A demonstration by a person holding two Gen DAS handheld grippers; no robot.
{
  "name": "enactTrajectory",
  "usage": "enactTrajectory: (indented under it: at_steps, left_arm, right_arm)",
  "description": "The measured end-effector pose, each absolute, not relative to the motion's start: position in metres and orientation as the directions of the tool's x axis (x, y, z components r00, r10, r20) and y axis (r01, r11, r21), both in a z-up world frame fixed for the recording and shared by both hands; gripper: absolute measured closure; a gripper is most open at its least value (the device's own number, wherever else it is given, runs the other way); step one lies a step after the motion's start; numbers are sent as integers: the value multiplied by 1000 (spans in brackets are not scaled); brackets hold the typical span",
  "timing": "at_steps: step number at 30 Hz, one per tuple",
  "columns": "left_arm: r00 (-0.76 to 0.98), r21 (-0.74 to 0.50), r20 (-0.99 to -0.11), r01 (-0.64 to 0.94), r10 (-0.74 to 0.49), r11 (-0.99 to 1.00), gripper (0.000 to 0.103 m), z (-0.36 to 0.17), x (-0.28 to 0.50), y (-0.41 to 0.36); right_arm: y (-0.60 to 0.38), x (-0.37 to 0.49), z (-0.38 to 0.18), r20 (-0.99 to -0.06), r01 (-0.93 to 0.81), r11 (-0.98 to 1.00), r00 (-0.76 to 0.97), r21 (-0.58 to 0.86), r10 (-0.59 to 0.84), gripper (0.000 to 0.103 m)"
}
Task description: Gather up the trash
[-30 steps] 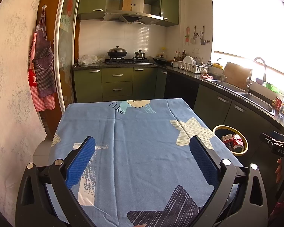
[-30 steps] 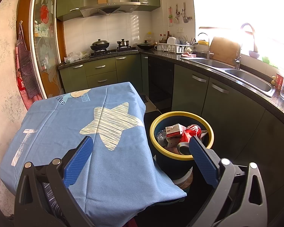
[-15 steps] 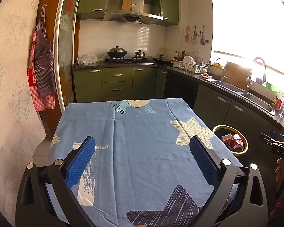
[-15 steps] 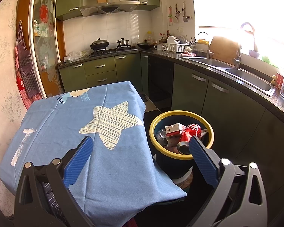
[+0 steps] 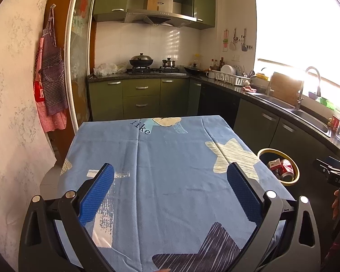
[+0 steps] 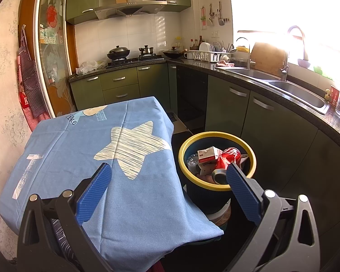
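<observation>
Though apart, bin behind right tongs.

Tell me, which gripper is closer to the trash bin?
Right. The open right gripper sits beside the bin, while the open left gripper faces the table.

Right gripper jaws wide apart, empty, above blue star-print tablecloth; yellow-rimmed dark bin beside table holds crushed red can, white carton.

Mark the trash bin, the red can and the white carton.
trash bin (image 6: 217,134): right wrist view, yellow rim's far edge.
red can (image 6: 227,158): right wrist view, crushed side.
white carton (image 6: 208,154): right wrist view, top face.
</observation>
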State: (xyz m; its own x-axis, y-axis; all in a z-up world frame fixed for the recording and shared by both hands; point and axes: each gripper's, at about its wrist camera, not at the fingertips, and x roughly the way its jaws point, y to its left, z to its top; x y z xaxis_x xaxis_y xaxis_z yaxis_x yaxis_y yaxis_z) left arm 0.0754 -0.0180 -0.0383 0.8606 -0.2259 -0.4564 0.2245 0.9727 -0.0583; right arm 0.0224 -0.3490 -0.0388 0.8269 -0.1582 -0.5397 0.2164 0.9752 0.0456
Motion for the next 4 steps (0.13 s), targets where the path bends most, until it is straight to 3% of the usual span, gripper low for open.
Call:
enactTrajectory:
  at_steps: [4]
  left_arm:
    - [853,-46,-479,214,-209,976,5,-47,91,-14]
  right_arm:
    - [-351,27,-43,-547,219,974,822,50,-157,7]
